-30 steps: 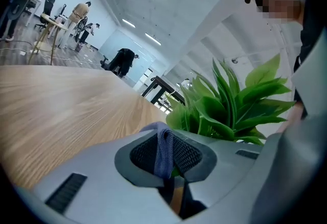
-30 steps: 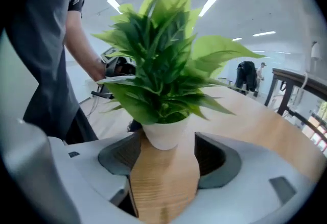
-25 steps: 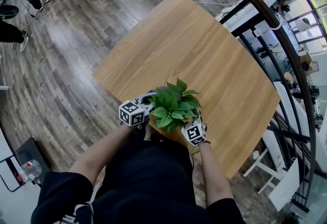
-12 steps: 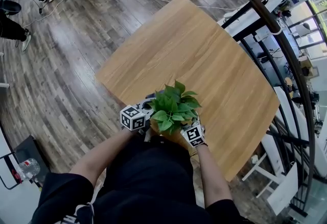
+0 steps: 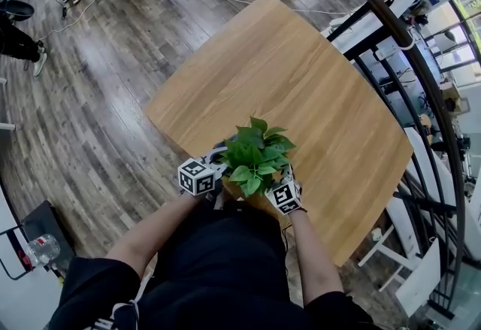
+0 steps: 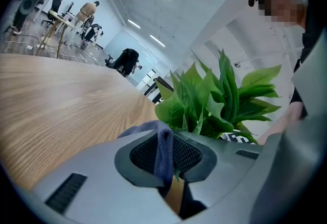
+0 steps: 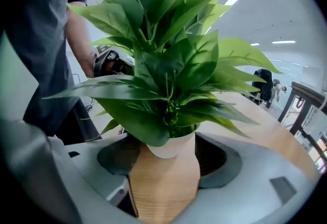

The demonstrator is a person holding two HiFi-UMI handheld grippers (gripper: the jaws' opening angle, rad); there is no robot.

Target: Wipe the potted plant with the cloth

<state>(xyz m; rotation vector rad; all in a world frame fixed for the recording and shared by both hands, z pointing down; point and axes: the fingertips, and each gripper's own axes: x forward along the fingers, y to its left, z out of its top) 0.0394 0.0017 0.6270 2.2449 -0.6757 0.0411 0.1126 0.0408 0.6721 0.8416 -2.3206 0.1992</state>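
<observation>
Head view: foliage (image 5: 257, 159) hides pot (image 7: 163, 187); right gripper (image 7: 163, 167) fingers clasp potted plant (image 7: 168, 80); left gripper (image 6: 166, 159) fingers pinch cloth (image 6: 140, 128).

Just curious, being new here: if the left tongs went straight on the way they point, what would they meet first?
Probably the leaves of the potted plant, close ahead of the cloth pinched in the left tongs; depth is unclear, so they might only brush its outer leaves.
</observation>
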